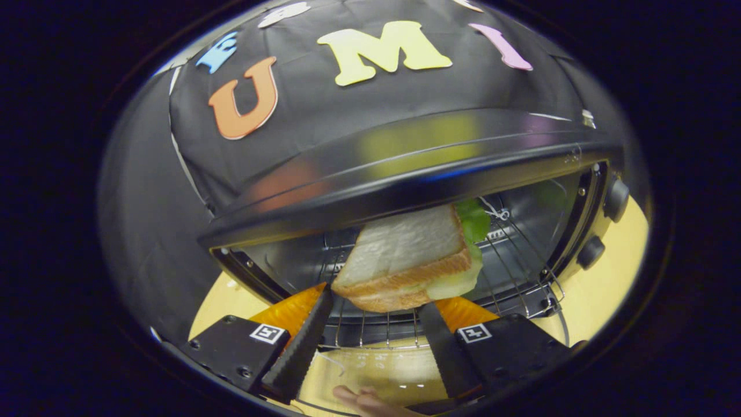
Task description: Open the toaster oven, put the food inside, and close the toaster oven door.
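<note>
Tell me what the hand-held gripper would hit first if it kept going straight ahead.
Probably the sandwich: it sits just ahead of the open hand-held gripper, tilted on the wire rack inside the open toaster oven. Depth is hard to judge, so the rack's front edge might come first.

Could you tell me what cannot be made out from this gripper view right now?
- Whether the sandwich rests on the wire rack: its underside is hidden.
- The toaster oven rear interior: the sandwich blocks it.
- Whether the gripper fingers press the sandwich: contact unclear.
</note>
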The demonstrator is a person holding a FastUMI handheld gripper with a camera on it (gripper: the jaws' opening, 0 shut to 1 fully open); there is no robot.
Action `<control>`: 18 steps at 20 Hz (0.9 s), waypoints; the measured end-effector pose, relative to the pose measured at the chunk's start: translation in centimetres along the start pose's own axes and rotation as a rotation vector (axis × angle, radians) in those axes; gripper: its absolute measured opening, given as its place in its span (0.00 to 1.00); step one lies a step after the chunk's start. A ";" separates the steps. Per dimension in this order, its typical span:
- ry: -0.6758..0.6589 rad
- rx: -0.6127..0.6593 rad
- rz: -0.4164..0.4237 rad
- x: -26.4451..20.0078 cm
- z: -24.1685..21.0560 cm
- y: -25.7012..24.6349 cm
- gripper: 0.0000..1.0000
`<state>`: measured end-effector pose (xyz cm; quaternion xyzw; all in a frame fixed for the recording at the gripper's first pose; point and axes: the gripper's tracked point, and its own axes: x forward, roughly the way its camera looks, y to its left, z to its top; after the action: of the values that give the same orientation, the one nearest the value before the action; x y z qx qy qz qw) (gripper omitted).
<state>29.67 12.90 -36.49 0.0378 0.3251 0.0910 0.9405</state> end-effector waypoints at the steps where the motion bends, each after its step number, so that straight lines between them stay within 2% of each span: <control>1: 0.008 -0.031 -0.018 -0.4 -0.3 0.1 0.93; 6: 0.054 -0.158 -0.072 -1.9 -2.6 -0.2 0.94; 7: 0.082 -0.153 -0.085 -2.5 -3.5 -0.4 0.93; 9: 0.048 -0.139 -0.095 -3.6 -3.5 -0.5 0.97; 10: 0.053 -0.131 -0.131 -4.6 -3.9 -1.0 0.97; 13: 0.041 -0.087 -0.134 -7.7 -4.6 -0.8 0.92; 18: 0.043 -0.143 -0.172 -13.0 -6.5 -1.7 0.92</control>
<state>15.86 8.77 -33.89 -0.0592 0.3398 0.0339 0.9380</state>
